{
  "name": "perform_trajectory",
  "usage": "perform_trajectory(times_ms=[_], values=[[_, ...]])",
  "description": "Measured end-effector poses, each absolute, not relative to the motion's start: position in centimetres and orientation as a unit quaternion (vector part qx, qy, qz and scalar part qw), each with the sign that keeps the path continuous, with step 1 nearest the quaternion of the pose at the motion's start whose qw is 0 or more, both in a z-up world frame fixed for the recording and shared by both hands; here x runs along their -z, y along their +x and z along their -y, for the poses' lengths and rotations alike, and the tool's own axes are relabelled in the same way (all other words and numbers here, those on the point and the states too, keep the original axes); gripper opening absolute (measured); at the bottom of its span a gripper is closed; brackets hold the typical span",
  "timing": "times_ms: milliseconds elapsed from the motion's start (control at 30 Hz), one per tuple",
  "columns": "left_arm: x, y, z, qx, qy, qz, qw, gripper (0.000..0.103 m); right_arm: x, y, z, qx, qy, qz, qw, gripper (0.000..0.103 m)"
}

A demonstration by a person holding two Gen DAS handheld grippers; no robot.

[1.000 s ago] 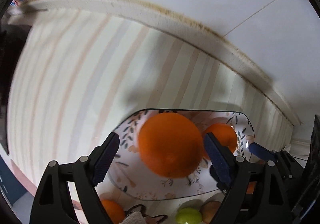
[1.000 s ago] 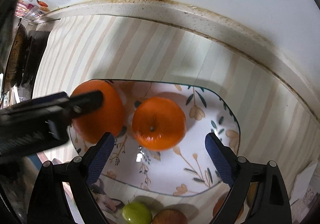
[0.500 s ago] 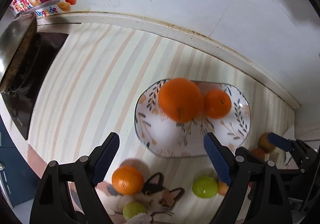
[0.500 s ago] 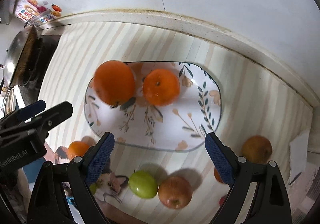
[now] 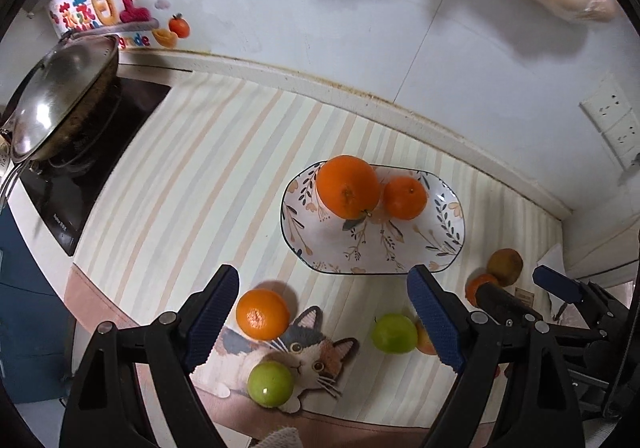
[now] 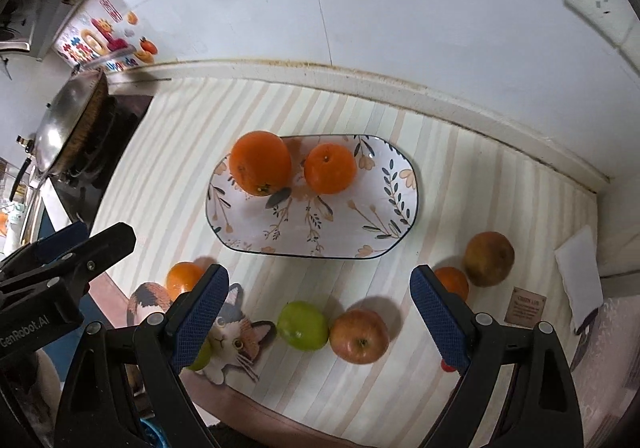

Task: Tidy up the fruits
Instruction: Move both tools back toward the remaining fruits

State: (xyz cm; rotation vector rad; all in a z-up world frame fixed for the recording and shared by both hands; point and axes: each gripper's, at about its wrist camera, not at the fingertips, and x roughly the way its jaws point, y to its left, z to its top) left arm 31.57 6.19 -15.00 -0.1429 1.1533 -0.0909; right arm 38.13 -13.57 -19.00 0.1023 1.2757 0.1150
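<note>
A floral plate (image 5: 400, 252) (image 6: 360, 224) lies on the striped mat and holds a large orange (image 5: 347, 185) (image 6: 260, 163) and a smaller orange (image 5: 405, 196) (image 6: 330, 167). On the mat nearer me lie another orange (image 5: 262, 314) (image 6: 184, 280), two green apples (image 5: 271, 384) (image 5: 394, 332) (image 6: 303, 325), a red apple (image 6: 359, 335), a small orange (image 6: 452, 282) and a brownish fruit (image 5: 506, 267) (image 6: 489, 258). My left gripper (image 5: 324, 322) hangs open above the near fruits with nothing between its fingers. My right gripper (image 6: 318, 322) is open too, above the green and red apples.
A lidded wok (image 5: 60, 95) (image 6: 66, 123) sits on a black hob (image 5: 88, 167) at the left. A white tiled wall with stickers (image 5: 116, 19) and sockets (image 5: 612, 119) bounds the back. A white paper (image 6: 580, 276) lies at the right. The mat's front edge is close.
Both grippers have risen and drawn back from the plate, leaving both oranges on it. The plate looks much smaller now, and the loose fruits on the mat have come into view.
</note>
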Motion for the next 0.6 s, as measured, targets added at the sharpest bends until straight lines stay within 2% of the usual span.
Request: perform_trajectory(times_ms=[333, 433, 600], values=[[14.2, 28.2, -7.9, 0.031, -0.07, -0.534, 0.842, 0.086, 17.9, 34.7, 14.0, -0.061, 0.074, -0.59, 0.802, 0.094], [15.9, 27.4, -9.3, 0.01, -0.074, -0.55, 0.832, 0.086, 19.8, 33.9, 14.5, -0.058, 0.088, -0.607, 0.787, 0.094], [21.6, 26.6, -10.8, -0.023, -0.082, -0.605, 0.792, 0.086, 24.5, 33.1, 16.2, -0.036, 0.11, -0.64, 0.759, 0.094]])
